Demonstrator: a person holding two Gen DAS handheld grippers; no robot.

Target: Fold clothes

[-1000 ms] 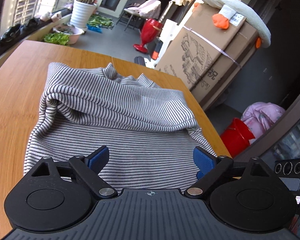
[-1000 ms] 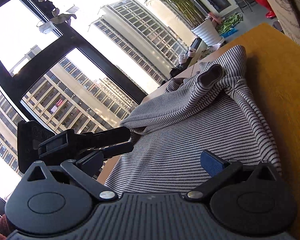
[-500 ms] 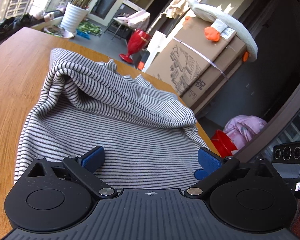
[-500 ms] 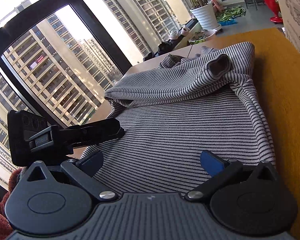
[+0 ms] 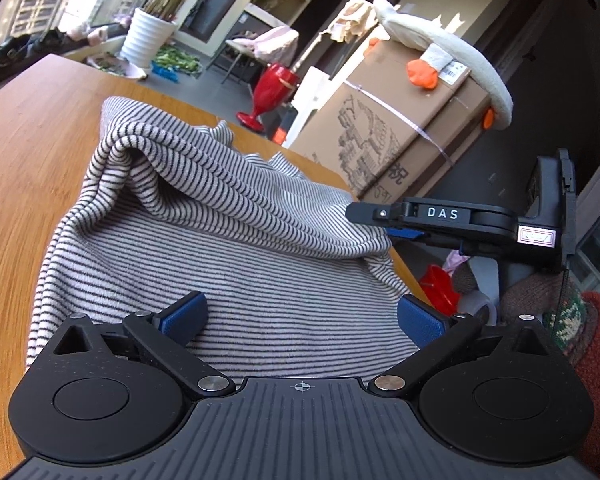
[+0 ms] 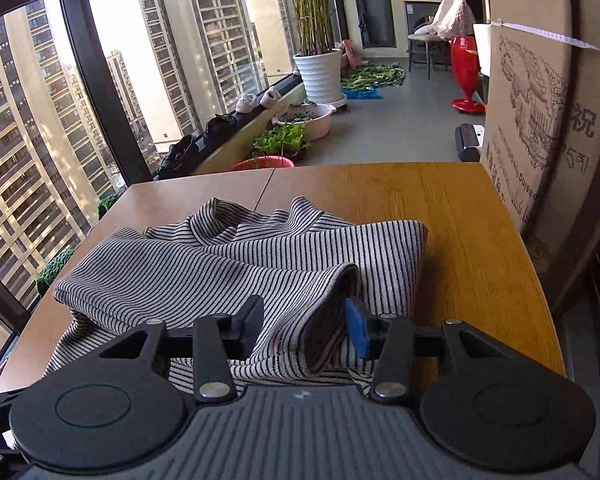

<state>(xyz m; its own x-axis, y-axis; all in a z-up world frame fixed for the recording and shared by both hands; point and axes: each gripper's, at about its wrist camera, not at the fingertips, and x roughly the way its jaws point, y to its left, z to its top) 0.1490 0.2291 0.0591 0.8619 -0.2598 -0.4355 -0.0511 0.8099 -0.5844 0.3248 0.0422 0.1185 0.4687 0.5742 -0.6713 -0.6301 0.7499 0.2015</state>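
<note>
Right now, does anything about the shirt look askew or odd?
Yes. The striped shirt is not flat: its folded-over layer humps up loosely, gaping open where the right gripper straddles it, jaws partly closed. One corner overhangs the table edge in the left wrist view.

A wooden desk [image 6: 440, 208] stands by a tall window [image 6: 40, 120]. Beside it sits a printed cardboard box [image 5: 388, 140] with a plush goose [image 5: 460, 60] on top. Beyond, a potted palm [image 6: 320, 72], red vase [image 6: 466, 76] and shoes [image 6: 180, 152] on the sill.

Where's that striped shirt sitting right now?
The shirt lies partly folded on the wooden table, just ahead of both tongs, with the big cardboard box off to its right in the right view.
</note>
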